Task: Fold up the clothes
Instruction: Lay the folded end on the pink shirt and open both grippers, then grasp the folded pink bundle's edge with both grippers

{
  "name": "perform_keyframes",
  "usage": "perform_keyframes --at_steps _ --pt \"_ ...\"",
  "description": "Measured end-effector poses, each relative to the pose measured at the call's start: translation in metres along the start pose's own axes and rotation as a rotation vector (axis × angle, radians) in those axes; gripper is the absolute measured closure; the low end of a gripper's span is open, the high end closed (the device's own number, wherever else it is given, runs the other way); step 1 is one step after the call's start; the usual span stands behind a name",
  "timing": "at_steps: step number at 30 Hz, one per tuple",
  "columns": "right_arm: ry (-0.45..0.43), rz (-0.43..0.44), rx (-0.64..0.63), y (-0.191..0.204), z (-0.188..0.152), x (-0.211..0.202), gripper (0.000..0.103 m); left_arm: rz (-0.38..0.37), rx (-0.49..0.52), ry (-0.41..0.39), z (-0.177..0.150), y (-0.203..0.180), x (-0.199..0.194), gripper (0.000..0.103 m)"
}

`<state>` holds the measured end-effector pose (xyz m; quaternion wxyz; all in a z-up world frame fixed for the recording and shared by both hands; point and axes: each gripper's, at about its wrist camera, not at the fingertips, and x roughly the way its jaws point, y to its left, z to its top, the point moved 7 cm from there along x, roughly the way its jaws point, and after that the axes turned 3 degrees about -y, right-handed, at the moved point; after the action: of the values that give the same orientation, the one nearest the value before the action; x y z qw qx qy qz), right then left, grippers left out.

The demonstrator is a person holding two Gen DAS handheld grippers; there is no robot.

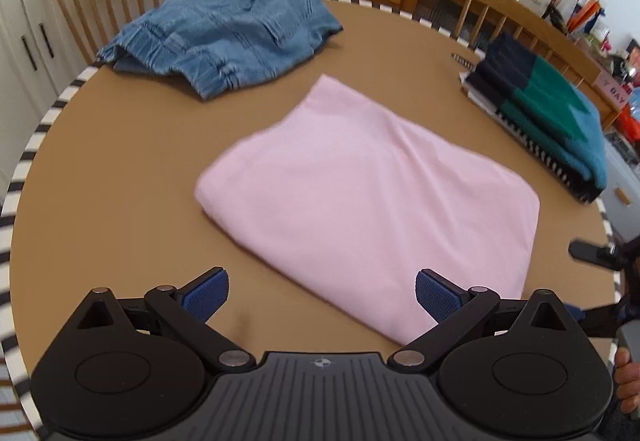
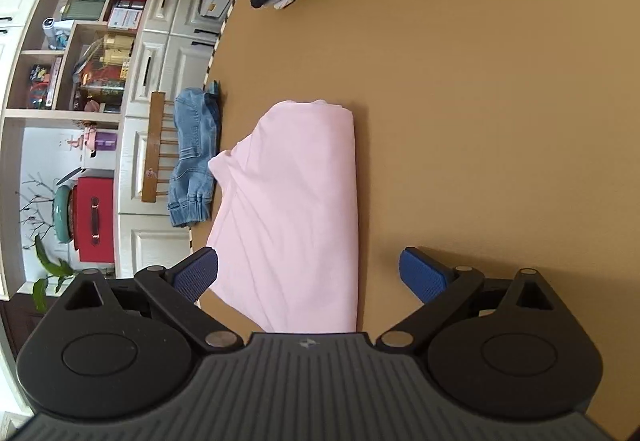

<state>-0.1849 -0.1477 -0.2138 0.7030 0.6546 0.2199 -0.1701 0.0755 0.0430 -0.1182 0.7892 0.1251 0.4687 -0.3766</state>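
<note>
So we've got both claws, left claw (image 1: 322, 293) and right claw (image 2: 308, 275), spread apart holding nothing, pink garment (image 1: 368, 197) lying folded mid-desk (image 1: 120, 181), denim pile (image 1: 224, 37) rumpled at 11 o'clock, and grabbing just the pink's top layer could undo its fold.

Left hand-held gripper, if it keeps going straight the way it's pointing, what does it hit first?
Most likely the folded pink garment. The left hand-held gripper is open with the garment's near edge lying just ahead between its fingers. Its height above the table is unclear, so it might skim over the cloth.
</note>
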Motion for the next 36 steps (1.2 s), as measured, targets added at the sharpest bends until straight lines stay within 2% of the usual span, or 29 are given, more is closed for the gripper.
perform_keyframes --at_steps 7,11,17,19,24,28,32,36 --pt "-0.082 0.010 0.112 0.000 0.004 0.006 0.001 -0.228 0.183 0.050 0.080 0.056 0.052 0.002" --pt "-0.128 -0.004 0.097 0.006 0.003 0.014 0.001 -0.461 0.158 0.177 0.110 0.074 0.099 0.008" --pt "-0.118 -0.023 0.086 0.009 0.004 0.019 0.001 -0.642 0.171 0.414 0.116 0.074 0.145 0.013" --pt "-0.106 -0.018 0.094 0.008 0.005 0.019 0.002 -0.705 0.185 0.465 0.115 0.070 0.149 0.013" --pt "-0.065 -0.034 0.091 0.010 0.008 0.022 0.002 -0.779 0.156 0.557 0.119 0.068 0.162 0.013" --pt "-0.034 -0.049 0.058 0.013 0.008 0.024 0.000 -0.828 0.149 0.590 0.116 0.062 0.166 0.013" --pt "-0.002 0.000 0.059 0.015 0.004 0.031 0.000 -0.917 0.152 0.616 0.110 0.046 0.170 0.013" --pt "0.029 -0.007 0.003 0.026 0.003 0.039 0.000 -0.965 0.129 0.646 0.109 0.038 0.176 0.014"
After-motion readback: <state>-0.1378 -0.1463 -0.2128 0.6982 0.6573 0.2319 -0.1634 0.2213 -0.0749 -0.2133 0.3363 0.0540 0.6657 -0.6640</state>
